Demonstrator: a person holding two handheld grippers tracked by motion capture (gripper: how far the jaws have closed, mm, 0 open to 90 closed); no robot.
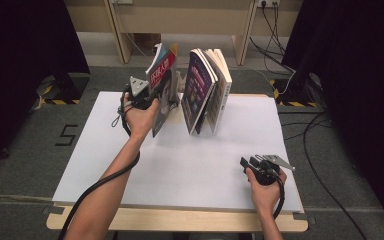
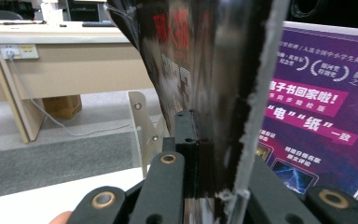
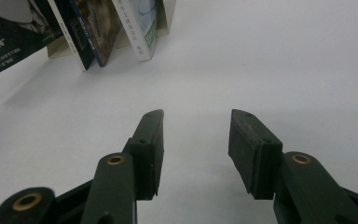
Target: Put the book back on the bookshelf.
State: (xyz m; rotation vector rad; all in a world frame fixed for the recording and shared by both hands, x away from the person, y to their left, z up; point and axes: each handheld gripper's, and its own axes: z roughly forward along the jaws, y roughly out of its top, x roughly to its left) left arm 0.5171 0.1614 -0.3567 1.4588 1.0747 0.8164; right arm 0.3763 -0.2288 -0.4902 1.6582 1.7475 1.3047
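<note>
White board (image 1: 180,170) covers the wooden table, grey carpet underneath, black curtains both sides, and a beige desk (image 1: 180,20) w/ cables at 12 o'clock.

From my remote seat: left gripper (image 1: 147,97) sits at about 10 o'clock on the board, jaws squeezed together on a dark magazine (image 1: 162,92) w/ red lettering, gripping its edge. Mag is upright-ish and tilted; can't tell if its bottom touches the board. In the left gripper view its glossy cover (image 2: 191,70) runs right up between the jaws.

Just beside it at 12 o'clock stands a fanned group of books (image 1: 207,90), purple cover facing the mag.

Right gripper (image 1: 260,165) at 4 o'clock, low over the board, jaws apart, nothing between them, well apart from the books.
</note>
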